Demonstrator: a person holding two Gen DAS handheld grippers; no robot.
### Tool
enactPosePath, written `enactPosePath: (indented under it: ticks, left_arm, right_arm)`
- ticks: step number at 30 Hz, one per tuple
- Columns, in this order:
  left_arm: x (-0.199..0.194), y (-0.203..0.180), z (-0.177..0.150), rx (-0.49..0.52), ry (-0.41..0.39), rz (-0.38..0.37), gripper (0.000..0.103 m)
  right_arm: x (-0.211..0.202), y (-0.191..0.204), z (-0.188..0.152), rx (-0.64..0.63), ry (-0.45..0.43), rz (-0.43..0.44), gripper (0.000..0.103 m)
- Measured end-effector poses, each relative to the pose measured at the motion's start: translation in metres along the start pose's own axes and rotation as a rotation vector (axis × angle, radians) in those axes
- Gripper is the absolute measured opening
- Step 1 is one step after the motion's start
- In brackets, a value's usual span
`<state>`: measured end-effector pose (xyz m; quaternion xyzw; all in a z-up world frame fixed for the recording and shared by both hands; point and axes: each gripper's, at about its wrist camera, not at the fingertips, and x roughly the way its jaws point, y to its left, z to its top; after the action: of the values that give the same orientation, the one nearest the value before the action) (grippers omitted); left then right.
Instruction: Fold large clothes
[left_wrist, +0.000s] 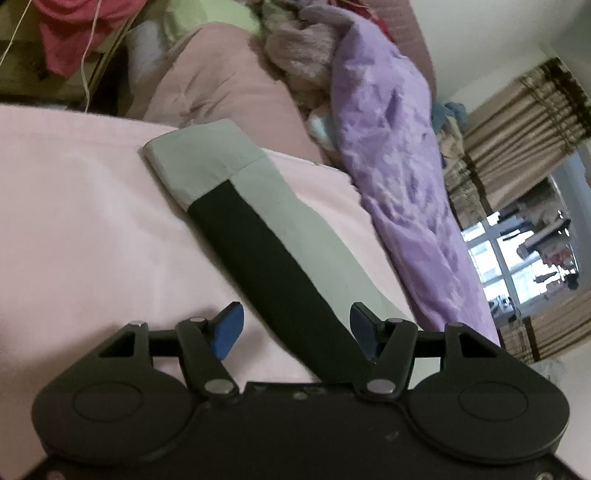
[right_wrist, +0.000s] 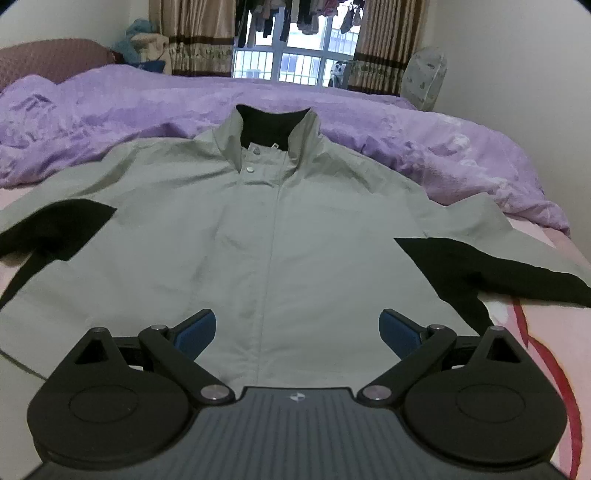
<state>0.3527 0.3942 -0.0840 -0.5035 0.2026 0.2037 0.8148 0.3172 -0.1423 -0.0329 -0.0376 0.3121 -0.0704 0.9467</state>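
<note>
The grey and black jacket (right_wrist: 266, 236) lies flat on the pink bed sheet (left_wrist: 74, 221), front up, collar toward the window (right_wrist: 295, 55). It looks soft, thin and light, so it should bend easily but may slide a bit. Good places to grab are a sleeve end or the bottom edge.

The left gripper (left_wrist: 293, 328) has its jaws apart over the jacket's sleeve (left_wrist: 266, 236), not pinching it. The right gripper (right_wrist: 297, 332) has its jaws wide apart near the jacket's bottom edge, holding nothing.

A purple blanket (right_wrist: 110, 110) is bunched up just behind the jacket. Striped curtains (right_wrist: 192, 37) hang beside the window.
</note>
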Motion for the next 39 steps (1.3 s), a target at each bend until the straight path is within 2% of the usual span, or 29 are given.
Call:
enactPosePath:
  ticks: [3,10,16,18,19,20,22,25,28,30,34,36,39]
  left_arm:
    - [0.014,0.011,0.007,-0.054,0.001,0.003,0.061]
    - [0.032,0.023,0.022,-0.144,-0.064,-0.043,0.066]
    - [0.044,0.020,0.036,-0.151,-0.093,-0.033,0.062]
    - [0.050,0.015,0.040,-0.133,-0.087,0.002,0.042]
    - [0.052,0.013,0.040,-0.124,-0.075,0.018,0.022]
    - [0.053,0.011,0.040,-0.123,-0.066,0.000,0.011]
    - [0.047,0.003,0.037,-0.117,-0.075,-0.045,0.003]
    - [0.031,-0.028,0.029,-0.043,-0.102,-0.129,0.001]
    - [0.015,-0.076,0.011,0.042,-0.092,-0.255,0.001]
    - [0.005,-0.120,-0.009,0.119,-0.060,-0.342,0.001]
    - [-0.010,-0.223,-0.080,0.309,0.056,-0.552,0.001]
    - [-0.014,-0.275,-0.132,0.398,0.150,-0.675,0.001]
    - [-0.011,-0.337,-0.217,0.502,0.318,-0.806,0.004]
  right_arm:
    - [0.008,0.004,0.001,-0.011,0.008,-0.008,0.103]
    - [0.019,0.010,0.004,-0.034,0.017,-0.014,0.103]
    - [0.026,0.013,0.003,-0.040,0.027,-0.016,0.103]
    - [0.027,0.012,0.003,-0.043,0.030,-0.018,0.103]
    - [0.028,0.011,0.003,-0.042,0.029,-0.019,0.103]
    - [0.028,0.010,0.003,-0.040,0.028,-0.020,0.103]
    - [0.029,0.008,0.003,-0.033,0.027,-0.023,0.103]
    - [0.029,-0.002,0.004,-0.012,0.025,-0.019,0.103]
    - [0.028,-0.016,0.003,0.011,0.025,-0.016,0.103]
    - [0.024,-0.030,0.002,0.039,0.019,-0.017,0.103]
    - [0.016,-0.059,-0.001,0.106,0.004,-0.028,0.103]
    - [0.012,-0.075,-0.003,0.136,-0.001,-0.034,0.103]
    - [0.008,-0.092,-0.006,0.157,-0.003,-0.055,0.103]
